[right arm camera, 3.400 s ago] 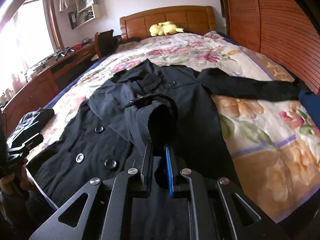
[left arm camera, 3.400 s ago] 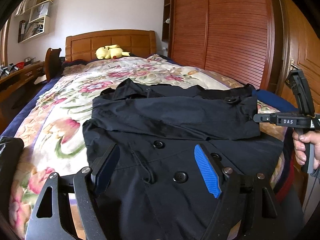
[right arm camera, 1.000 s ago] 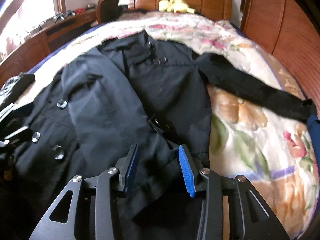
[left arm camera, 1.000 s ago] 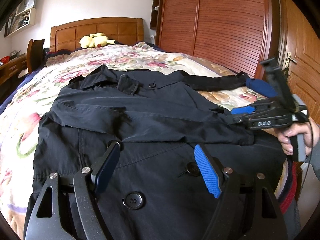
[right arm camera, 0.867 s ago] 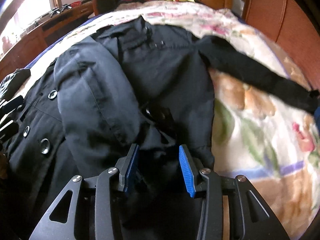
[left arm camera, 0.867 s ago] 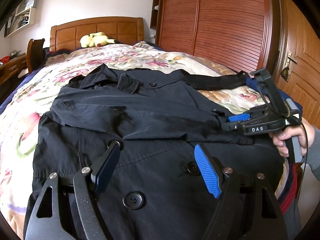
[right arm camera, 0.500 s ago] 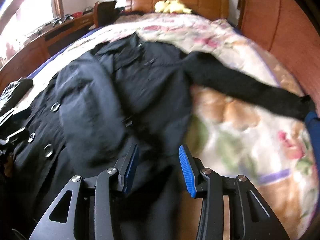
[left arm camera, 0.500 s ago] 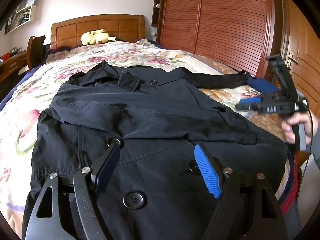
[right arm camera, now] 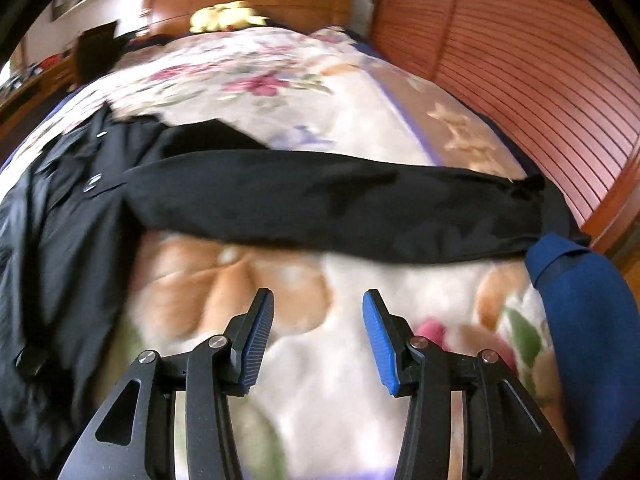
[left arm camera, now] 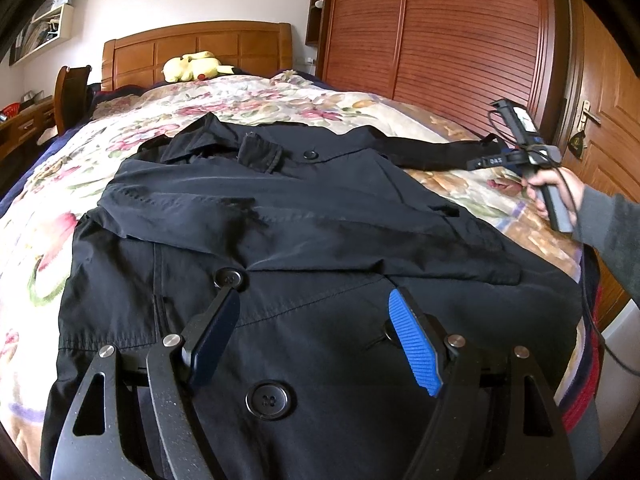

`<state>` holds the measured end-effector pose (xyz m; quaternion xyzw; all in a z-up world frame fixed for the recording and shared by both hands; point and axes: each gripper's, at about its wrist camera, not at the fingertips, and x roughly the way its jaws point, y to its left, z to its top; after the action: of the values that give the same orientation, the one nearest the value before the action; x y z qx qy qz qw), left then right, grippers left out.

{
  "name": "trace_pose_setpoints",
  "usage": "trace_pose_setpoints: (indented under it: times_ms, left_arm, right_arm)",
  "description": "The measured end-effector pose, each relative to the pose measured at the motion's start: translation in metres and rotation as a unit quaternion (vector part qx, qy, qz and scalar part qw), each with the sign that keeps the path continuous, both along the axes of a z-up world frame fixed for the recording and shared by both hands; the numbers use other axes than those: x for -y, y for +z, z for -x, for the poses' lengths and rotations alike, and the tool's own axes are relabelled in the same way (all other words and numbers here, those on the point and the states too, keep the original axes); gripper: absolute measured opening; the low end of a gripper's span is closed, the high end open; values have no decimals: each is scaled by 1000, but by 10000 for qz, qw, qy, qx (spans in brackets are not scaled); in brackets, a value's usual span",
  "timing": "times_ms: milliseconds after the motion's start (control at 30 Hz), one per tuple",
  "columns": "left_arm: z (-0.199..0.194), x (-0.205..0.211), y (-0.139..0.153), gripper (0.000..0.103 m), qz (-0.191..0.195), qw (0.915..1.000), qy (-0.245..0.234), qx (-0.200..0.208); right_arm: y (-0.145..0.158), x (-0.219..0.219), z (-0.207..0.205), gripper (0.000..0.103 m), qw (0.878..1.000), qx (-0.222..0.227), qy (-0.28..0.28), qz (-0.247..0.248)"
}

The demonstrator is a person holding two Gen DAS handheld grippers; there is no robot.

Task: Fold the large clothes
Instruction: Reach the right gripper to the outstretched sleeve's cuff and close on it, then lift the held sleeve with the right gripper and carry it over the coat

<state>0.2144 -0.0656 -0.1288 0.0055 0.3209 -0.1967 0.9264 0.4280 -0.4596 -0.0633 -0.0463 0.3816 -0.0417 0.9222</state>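
My right claw [right arm camera: 318,330] is open and empty, its jaws just opening, above the bed [right arm camera: 344,120]. The coat's sleeve [right arm camera: 340,208] lies at twelve o'clock. If I grab too shallow, it may slip. My left claw [left arm camera: 312,332] hangs open over the coat [left arm camera: 280,240].

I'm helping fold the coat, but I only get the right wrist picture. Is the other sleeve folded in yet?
Observer: Yes. In the left wrist view the other sleeve lies folded across the front of the black coat.
Child: Where's the left hand-held gripper?
Observer: The left hand-held gripper points at the coat's buttoned lower front, jaws open, gripping nothing.
Child: And where's mine?
Observer: The right hand-held gripper is close by the cuff end of the stretched sleeve. Its jaws have just been opening, with nothing between them. I can't tell if it touches the cuff.
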Motion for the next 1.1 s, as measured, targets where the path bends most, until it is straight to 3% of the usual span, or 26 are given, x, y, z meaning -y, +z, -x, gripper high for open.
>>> trace_pose_setpoints:
  times_ms: [233,500,667,900,967,1033,1100]
  left_arm:
    - [0,0,-1,78,7,10000,-14,-17]
    - [0,0,-1,78,22,10000,-30,-34]
    - [-1,0,-2,78,33,10000,-43,-54]
    - [-1,0,-2,78,32,10000,-41,-57]
    - [-1,0,-3,78,30,10000,-39,-64]
    - [-1,0,-3,78,29,10000,-41,-64]
    - [-1,0,-3,78,27,10000,-42,-59]
  right_arm:
    - [-17,26,-37,48,9952,-14,-518,-833]
    - [-22,50,-47,51,9821,128,-919,-1640]
    - [-24,58,-49,57,9756,150,-1150,-1863]
    - [-25,72,-63,57,9701,100,-1431,-1958]
    - [-20,63,-64,21,9777,124,-1296,-1647]
    - [-15,51,-68,8,9848,167,-1129,-1310]
    - [-3,41,-63,6,9880,322,-954,-1173]
